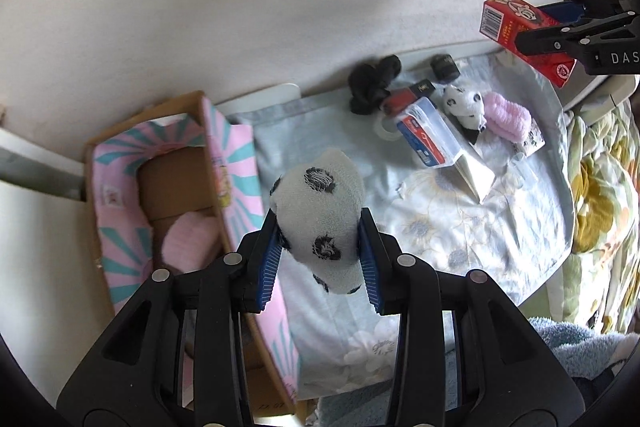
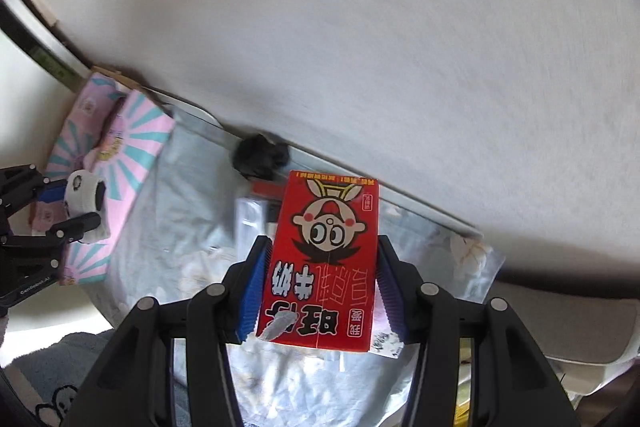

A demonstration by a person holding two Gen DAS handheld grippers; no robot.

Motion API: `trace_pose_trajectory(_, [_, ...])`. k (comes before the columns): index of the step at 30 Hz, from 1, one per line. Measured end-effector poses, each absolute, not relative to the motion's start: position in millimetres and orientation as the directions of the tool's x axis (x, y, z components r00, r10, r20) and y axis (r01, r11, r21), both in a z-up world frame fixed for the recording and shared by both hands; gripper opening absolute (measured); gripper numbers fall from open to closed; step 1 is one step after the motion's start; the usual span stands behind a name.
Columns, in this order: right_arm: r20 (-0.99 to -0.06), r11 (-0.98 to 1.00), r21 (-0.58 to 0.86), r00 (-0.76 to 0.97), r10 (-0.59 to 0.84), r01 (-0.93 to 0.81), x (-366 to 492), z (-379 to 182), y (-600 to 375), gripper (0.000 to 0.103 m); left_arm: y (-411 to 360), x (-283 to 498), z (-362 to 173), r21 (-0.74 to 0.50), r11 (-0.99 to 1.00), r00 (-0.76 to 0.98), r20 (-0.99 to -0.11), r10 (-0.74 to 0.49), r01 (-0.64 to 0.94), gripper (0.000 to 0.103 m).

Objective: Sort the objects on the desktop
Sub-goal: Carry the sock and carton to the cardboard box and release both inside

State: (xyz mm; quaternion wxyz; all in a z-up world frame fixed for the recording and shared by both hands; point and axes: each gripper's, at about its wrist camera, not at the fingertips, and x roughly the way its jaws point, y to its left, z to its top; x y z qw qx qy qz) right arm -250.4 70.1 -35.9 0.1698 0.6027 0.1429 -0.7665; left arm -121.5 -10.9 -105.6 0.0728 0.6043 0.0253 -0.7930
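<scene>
Left gripper (image 1: pixel 320 251) is clamping a panda sock (image 1: pixel 320 219), the blue pads pressing in on both flanks. The sock is white knit, rolled into a soft lump, with fuzzy black patches showing on the top and lower face. It is hanging in the air above the pale floral cloth (image 1: pixel 460 227) that is covering the desk, just beside the cardboard box (image 1: pixel 120 163).

The box is lined with pink and teal sunburst paper; a pink fluffy sock (image 1: pixel 192 243) is lying inside it.

Right gripper (image 2: pixel 320 283) is closed narrowly on a red milk carton (image 2: pixel 324 259), pads squeezing its two long sides. The carton is showing a cartoon child's face with big eyes and large white characters, all upside down from this side. It is held clear above the cloth, near the wall.

Lying further back on the cloth: a black sock bundle (image 1: pixel 372 83), a clear plastic case (image 1: pixel 432 135) with a red and blue label, a second panda sock (image 1: pixel 464 105), a second pink fluffy sock (image 1: pixel 508 115) touching that panda one, and a small black cap-like item (image 1: pixel 444 67), too small to identify.
</scene>
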Motion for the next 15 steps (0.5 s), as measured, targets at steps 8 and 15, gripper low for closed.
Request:
trace_pose_trajectory(8, [-0.961,-0.84,-0.026,-0.244,-0.128,0.542,-243.6,-11.5,9.9,0.047,-37.0,-95.8,-94.1,0.039,-0.978,-0.282,-0.954,-0.097,0.206,0.033])
trace_pose_trajectory(15, [-0.961,-0.764,-0.028,-0.228,-0.158,0.645,-235.7,-7.3,-47.1,0.047,-62.5,-63.8,-87.4,0.044,-0.96,-0.286,-0.95,-0.126,0.276,0.033])
